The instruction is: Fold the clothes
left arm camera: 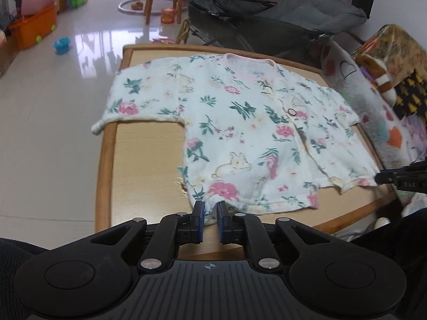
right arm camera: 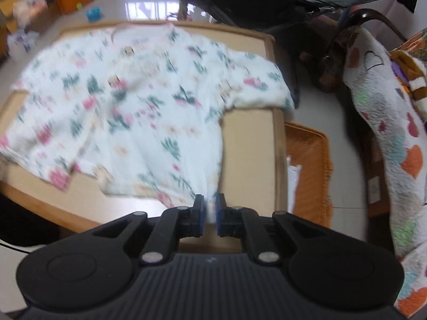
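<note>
A: How far is the folding?

B: I judge it is at the very beginning. The floral shirt (left arm camera: pixel 240 122) lies spread open and flat on the wooden table (left arm camera: pixel 144 144), front side up, both short sleeves out to the sides. No fold is made yet, so all the folds are left to do.

A: And the grippers?

B: The left gripper (left arm camera: pixel 210 208) is at the near hem, at the left bottom corner of the shirt. Its jaws are almost closed, with only a narrow gap, and the edge of the hem sits between them; I believe they pinch it, but the view there is not clear enough to be sure. The right gripper (right arm camera: pixel 209 205) has the other bottom corner. Its jaws are nearly closed on a bunch of the white cloth, which rises in a small ridge toward the pads.

A: How does the shirt look?

B: White soft fabric with pink flowers, green leaves and small pale animals, a pink collar line at the far side, and buttons down the front. One sleeve hangs a little over the table edge. The right wrist view is blurred.
</note>
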The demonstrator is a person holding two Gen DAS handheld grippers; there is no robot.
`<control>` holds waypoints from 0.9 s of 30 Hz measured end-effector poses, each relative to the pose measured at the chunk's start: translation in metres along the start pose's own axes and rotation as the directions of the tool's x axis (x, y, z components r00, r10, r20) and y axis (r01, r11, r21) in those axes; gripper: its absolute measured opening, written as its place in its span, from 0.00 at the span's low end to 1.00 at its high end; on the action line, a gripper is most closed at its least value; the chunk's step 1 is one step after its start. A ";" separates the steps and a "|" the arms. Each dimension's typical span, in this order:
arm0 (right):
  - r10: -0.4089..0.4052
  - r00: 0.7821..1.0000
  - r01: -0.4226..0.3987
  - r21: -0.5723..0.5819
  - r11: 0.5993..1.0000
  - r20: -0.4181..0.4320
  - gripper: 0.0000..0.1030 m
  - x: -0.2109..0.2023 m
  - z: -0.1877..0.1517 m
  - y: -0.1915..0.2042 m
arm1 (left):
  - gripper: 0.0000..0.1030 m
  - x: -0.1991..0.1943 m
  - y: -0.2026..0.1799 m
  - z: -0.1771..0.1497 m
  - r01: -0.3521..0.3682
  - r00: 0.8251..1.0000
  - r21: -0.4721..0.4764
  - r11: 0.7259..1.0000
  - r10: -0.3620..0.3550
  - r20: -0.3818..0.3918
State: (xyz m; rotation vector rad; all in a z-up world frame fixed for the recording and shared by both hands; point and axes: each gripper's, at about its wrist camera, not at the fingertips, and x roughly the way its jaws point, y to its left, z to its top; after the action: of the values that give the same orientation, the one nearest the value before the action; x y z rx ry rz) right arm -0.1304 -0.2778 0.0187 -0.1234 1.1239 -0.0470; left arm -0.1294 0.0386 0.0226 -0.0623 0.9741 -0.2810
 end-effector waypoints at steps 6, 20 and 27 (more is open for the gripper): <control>-0.068 0.993 0.073 -0.049 0.996 0.096 0.19 -0.026 -0.005 0.010 | 0.15 -0.010 -0.001 0.015 -0.082 0.996 0.031 0.996 0.080 0.042; 0.144 0.972 -0.101 -0.223 0.969 0.186 0.21 -0.014 -0.009 0.086 | 0.16 -0.004 -0.049 0.018 0.106 0.994 0.143 0.984 -0.105 -0.018; 0.144 0.974 -0.103 -0.223 0.969 0.173 0.09 -0.004 -0.011 0.090 | 0.16 0.030 -0.081 0.014 0.169 0.985 0.210 0.963 -0.156 -0.077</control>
State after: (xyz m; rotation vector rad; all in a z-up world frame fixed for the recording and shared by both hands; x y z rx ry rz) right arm -0.1446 -0.1894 0.0066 -0.2441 0.9427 0.1944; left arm -0.1187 -0.0483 0.0209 0.0651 0.9940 -0.5411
